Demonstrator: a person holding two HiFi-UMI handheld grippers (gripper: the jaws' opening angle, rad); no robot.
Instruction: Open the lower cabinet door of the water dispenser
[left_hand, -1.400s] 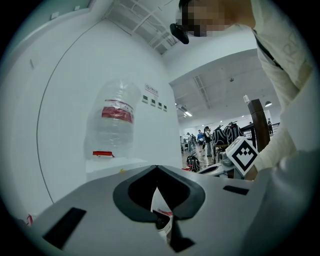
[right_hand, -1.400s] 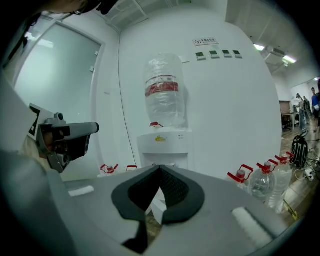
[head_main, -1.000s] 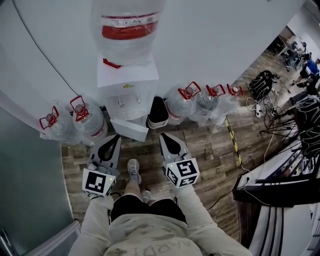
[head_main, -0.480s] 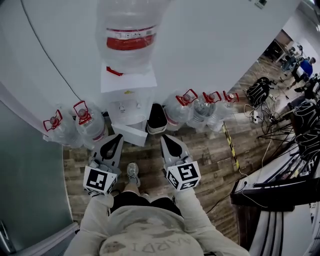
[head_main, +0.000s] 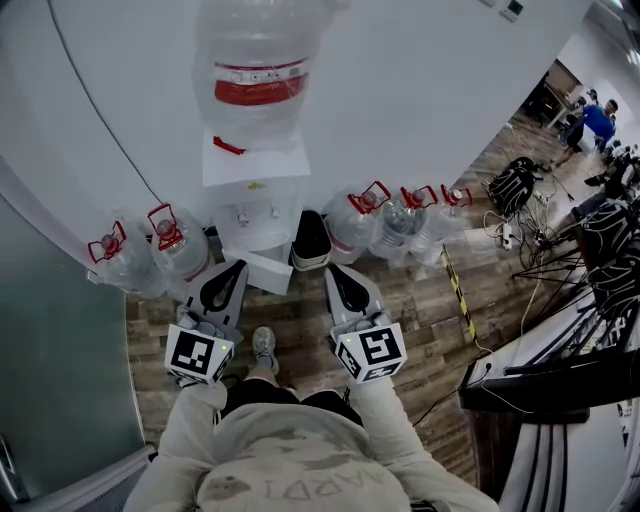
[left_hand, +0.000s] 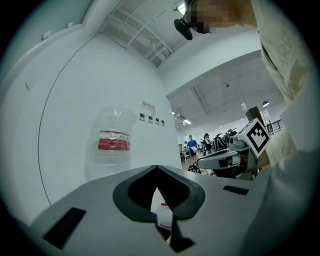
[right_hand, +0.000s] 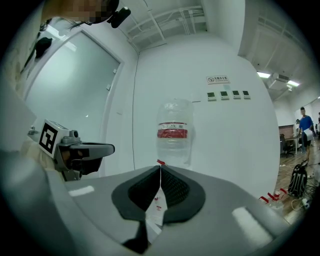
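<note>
The white water dispenser (head_main: 255, 195) stands against the wall with a clear bottle (head_main: 262, 75) with a red label on top. At its foot a white panel (head_main: 262, 270) juts out at an angle; it looks like the lower cabinet door standing ajar. My left gripper (head_main: 238, 266) and right gripper (head_main: 333, 270) are held side by side in front of it, apart from it, both shut and empty. The left gripper view shows its tips (left_hand: 156, 167) meeting below the bottle (left_hand: 112, 142). In the right gripper view the tips (right_hand: 160, 167) meet under the bottle (right_hand: 173, 132).
Spare water jugs with red handles stand on the floor left (head_main: 150, 250) and right (head_main: 390, 225) of the dispenser. A black bin (head_main: 312, 240) sits beside it. A glass partition (head_main: 50, 340) is at left. Cables, a backpack (head_main: 515, 180) and a desk (head_main: 560, 370) are at right.
Both grippers have risen a little and stay shut. The dispenser now sits slightly farther below the camera, with more of the wall in view.
</note>
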